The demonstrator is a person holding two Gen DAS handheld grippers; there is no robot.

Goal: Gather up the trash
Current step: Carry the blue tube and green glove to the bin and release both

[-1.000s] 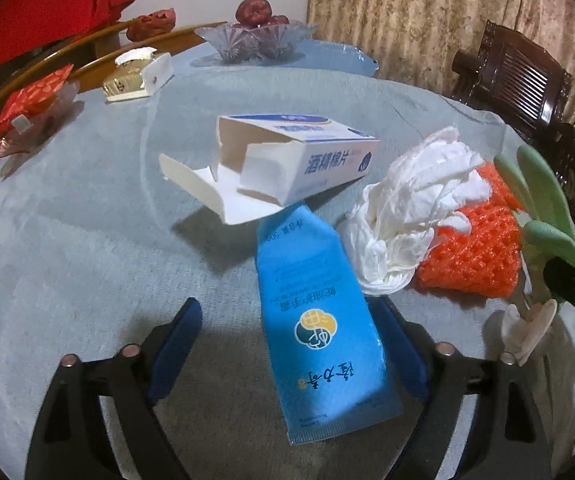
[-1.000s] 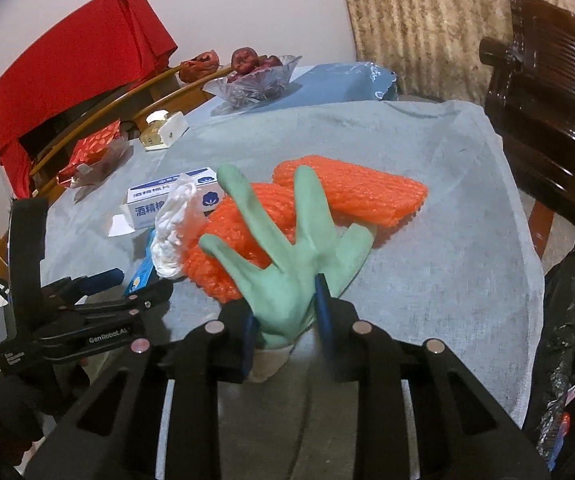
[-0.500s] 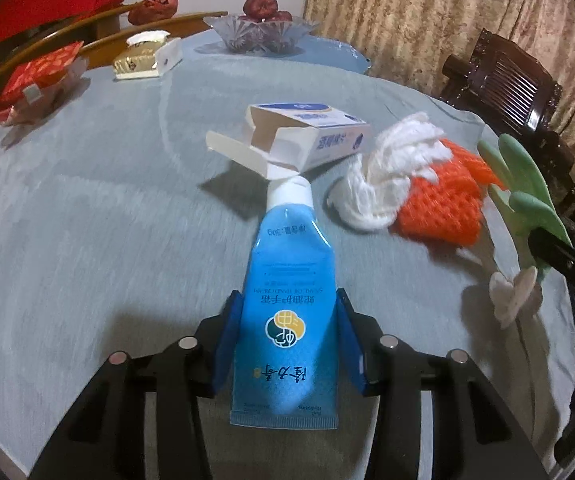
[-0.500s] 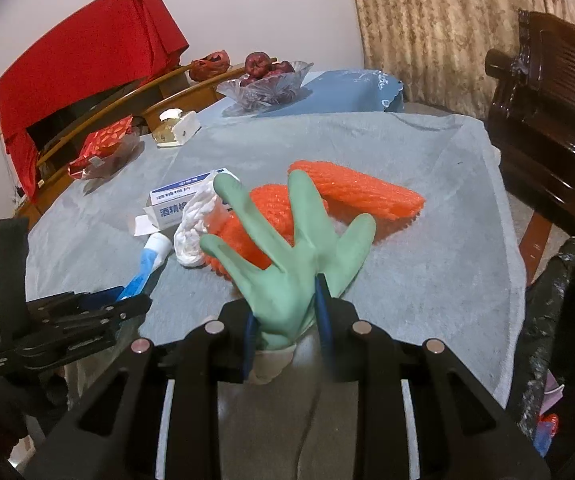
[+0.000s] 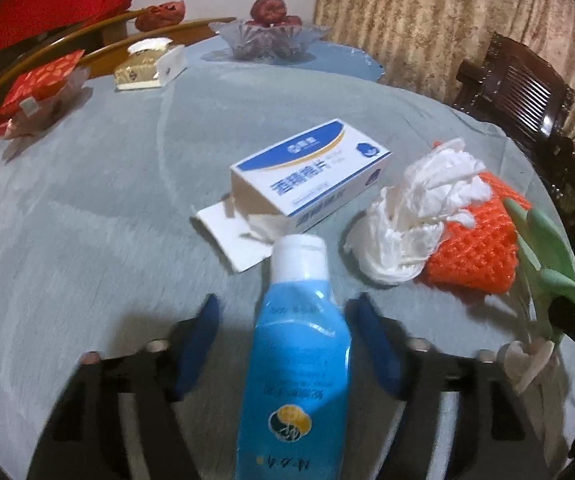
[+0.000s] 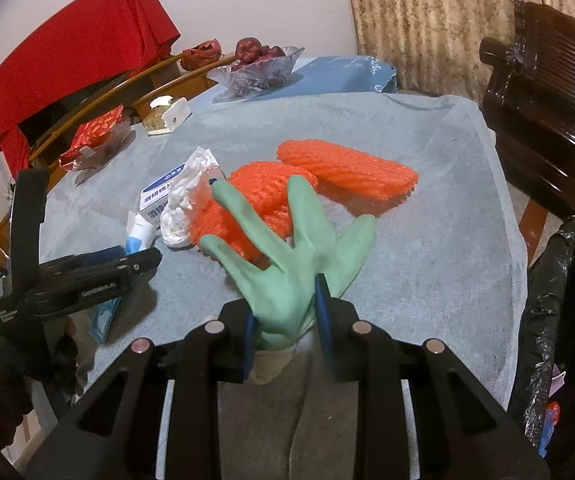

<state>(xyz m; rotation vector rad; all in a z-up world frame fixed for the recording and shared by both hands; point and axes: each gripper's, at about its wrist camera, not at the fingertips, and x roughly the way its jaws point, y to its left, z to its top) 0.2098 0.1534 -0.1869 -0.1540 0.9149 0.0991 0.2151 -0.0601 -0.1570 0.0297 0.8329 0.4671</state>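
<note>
Between the fingers of the left gripper [image 5: 286, 301] lies a blue tube [image 5: 299, 360], white cap towards 12 o'clock. The jaws have just been opening and stand about half apart, with a gap on each side of the tube, so neither pad presses on it. The tube's flat crimped end points towards 6 o'clock, and its cap is just short of an open white box [image 5: 311, 168] on the grey table [image 5: 87, 220]. At 2 o'clock from the cap sit a white tissue wad [image 5: 419, 216] and orange netting [image 5: 475, 248], touching. The right gripper [image 6: 285, 300] is clamped narrowly on the cuff of a green glove [image 6: 287, 264], its fingers splayed towards 12 o'clock.
</note>
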